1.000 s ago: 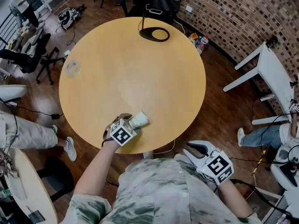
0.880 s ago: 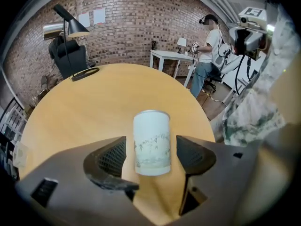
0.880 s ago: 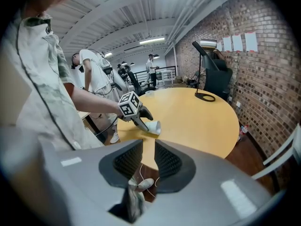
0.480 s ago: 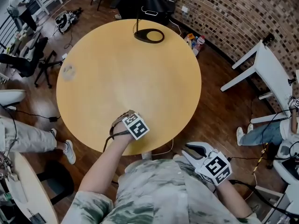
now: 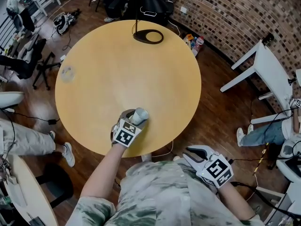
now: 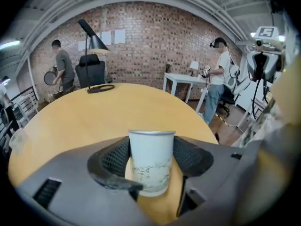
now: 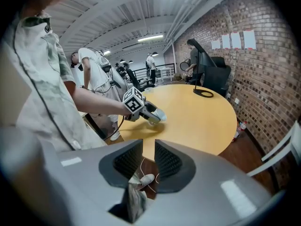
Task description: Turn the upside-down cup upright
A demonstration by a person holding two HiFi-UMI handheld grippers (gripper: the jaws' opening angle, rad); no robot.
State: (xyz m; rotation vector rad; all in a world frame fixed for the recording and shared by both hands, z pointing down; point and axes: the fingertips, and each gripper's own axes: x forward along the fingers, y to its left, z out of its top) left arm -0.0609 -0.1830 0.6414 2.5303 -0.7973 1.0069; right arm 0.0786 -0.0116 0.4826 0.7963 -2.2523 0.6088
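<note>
A white paper cup (image 5: 139,115) with a faint leaf print is between the pads of my left gripper (image 5: 135,118), over the near edge of the round wooden table (image 5: 122,65). The jaws are closing and both pads touch the cup's sides. In the left gripper view the cup (image 6: 151,164) has its wide rim on top, and my left gripper (image 6: 151,160) holds it around the middle. The right gripper view shows the cup (image 7: 159,115) tilted above its shadow. My right gripper (image 5: 192,150) hangs off the table, its jaws a narrow gap apart and empty (image 7: 149,159).
A black lamp base (image 5: 148,36) stands at the table's far edge. A white desk (image 5: 268,69) is to the right by the brick wall. Black chairs (image 5: 28,55) and a seated person's legs (image 5: 28,140) are on the left. Other people stand in the room.
My left gripper turned and shifted with the cup. The cup lay pointing right, was hidden under the marker cube, and now shows beyond it again. The right gripper stayed put.
</note>
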